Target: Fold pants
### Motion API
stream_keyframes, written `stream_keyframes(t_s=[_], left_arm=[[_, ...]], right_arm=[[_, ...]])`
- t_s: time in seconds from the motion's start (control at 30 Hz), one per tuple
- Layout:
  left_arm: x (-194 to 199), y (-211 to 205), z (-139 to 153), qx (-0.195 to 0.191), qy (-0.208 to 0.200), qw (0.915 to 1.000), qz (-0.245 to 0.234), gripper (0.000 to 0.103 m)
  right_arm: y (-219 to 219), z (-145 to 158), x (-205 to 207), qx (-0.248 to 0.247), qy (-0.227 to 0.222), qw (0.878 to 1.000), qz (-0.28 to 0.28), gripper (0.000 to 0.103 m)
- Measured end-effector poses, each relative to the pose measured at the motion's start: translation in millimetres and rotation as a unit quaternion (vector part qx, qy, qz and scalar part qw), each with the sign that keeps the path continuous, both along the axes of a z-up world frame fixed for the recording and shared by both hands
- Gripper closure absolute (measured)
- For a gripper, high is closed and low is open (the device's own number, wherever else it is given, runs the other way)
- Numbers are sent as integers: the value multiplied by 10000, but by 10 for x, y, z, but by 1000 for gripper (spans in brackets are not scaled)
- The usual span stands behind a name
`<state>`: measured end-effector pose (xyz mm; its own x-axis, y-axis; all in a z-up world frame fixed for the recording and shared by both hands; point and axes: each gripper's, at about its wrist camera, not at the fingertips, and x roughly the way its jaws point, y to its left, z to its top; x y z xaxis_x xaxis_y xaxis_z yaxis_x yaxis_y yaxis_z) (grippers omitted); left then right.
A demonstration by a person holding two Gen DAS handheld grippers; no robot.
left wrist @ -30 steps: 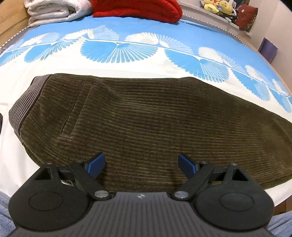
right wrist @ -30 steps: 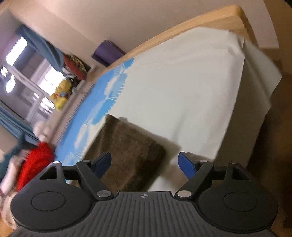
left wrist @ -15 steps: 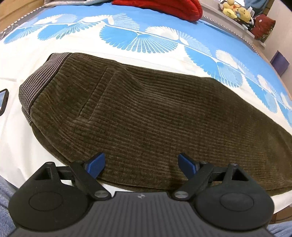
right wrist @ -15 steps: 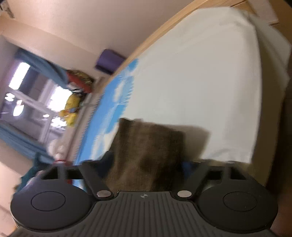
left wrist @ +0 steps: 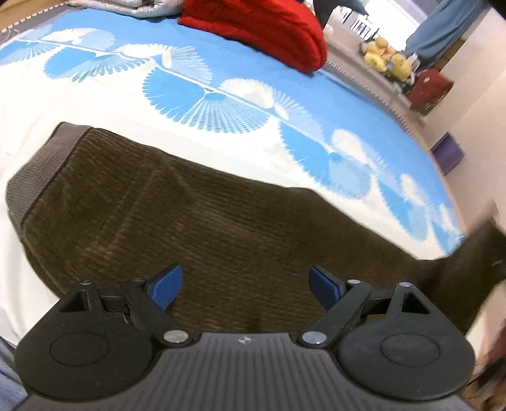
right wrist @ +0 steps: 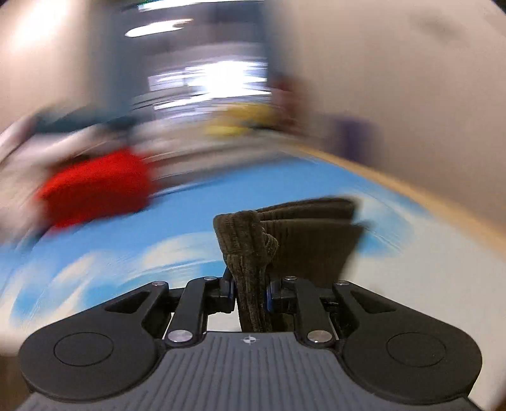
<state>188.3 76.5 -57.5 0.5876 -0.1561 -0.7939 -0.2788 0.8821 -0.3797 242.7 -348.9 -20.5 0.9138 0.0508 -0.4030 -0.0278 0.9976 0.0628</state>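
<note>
Dark brown corduroy pants [left wrist: 196,221] lie flat on the bed, folded lengthwise, with the grey waistband [left wrist: 41,170] at the left. My left gripper [left wrist: 243,286] is open and empty, just above the pants' near edge. My right gripper [right wrist: 249,292] is shut on the pants' leg end [right wrist: 249,249], which is bunched between the pads and lifted off the bed. In the left wrist view that raised end [left wrist: 468,262] shows blurred at the far right.
The bed has a blue and white fan-patterned sheet [left wrist: 221,98]. A red blanket [left wrist: 262,28] and a grey folded quilt [left wrist: 120,4] lie at the far side. Yellow plush toys [left wrist: 385,60] sit on a ledge. A purple box [left wrist: 449,155] stands beyond the bed.
My right gripper has closed on the pants' leg end and lifted it, swinging fast toward the middle of the bed. My left gripper stayed open and turned a little to the right.
</note>
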Motion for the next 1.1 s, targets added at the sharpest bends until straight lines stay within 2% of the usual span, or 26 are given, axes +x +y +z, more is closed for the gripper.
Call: stream_keyframes(t_s=[0.03,0.07,0.1,0.13,0.23,0.27,0.3,0.33,0.4,0.43,0.5,0.57,0.6,0.63,0.73,0.87,0.93,1.03,1.1], left_arm=[[-14,-3,-18,-80,-30,10000,20,13],[-24,-6,-50,-123,-27,9999,38,13],[-34,-7,-99,-152,-3,9999,47,13],[-49,-13,-162,-185,47,9998,41,13],[-126,-11,-307,-323,187,9993,46,13],[-143,-6,-344,-381,206,9991,49,13],[-162,-12,-378,-431,216,9988,52,13],[-173,-2,-413,-449,229,9987,58,13],[-204,-20,-446,-439,254,9987,55,13],[-218,-27,-455,-426,251,9988,39,13],[-257,-32,-447,-393,212,9990,12,13],[-287,-24,-433,-379,163,9991,23,13],[-307,-21,-438,-383,152,9991,37,13],[-326,-28,-443,-393,148,9991,47,13],[-386,-65,-435,-433,126,9990,30,13],[-430,-120,-421,-458,93,9989,-1,13],[-444,-129,-421,-454,100,9989,-3,13],[-461,-111,-405,-444,89,9990,33,13],[-465,-86,-395,-429,83,9990,60,13]], right_arm=[[421,-52,-79,-407,-73,9969,674,85],[842,-174,-205,-844,-104,9863,1416,85],[1172,-338,-329,-1191,-77,9721,2021,85],[1503,-592,-456,-1498,131,9537,2603,85],[2044,-1353,-681,-2131,1101,9096,3393,85],[2121,-1494,-776,-2347,1146,8988,3519,85],[2189,-1543,-909,-2747,784,8912,3524,83],[2223,-1544,-967,-2955,676,8835,3572,81],[2148,-1473,-887,-2458,875,9018,3446,80],[2124,-1444,-869,-2289,975,9068,3403,79],[2081,-1353,-880,-2041,1079,9066,3534,57],[1990,-1247,-910,-1598,1127,9056,3763,51],[1944,-1198,-942,-1361,1203,9019,3918,44],[1912,-1162,-951,-1106,1288,8980,4059,41],[1769,-1061,-972,-478,1444,9039,3997,42],[1556,-930,-773,396,1450,9260,3462,47],[1563,-939,-696,281,1476,9296,3366,49],[1685,-1100,-617,-106,1820,9174,3539,52],[1758,-1154,-640,-313,1861,9157,3548,61]])
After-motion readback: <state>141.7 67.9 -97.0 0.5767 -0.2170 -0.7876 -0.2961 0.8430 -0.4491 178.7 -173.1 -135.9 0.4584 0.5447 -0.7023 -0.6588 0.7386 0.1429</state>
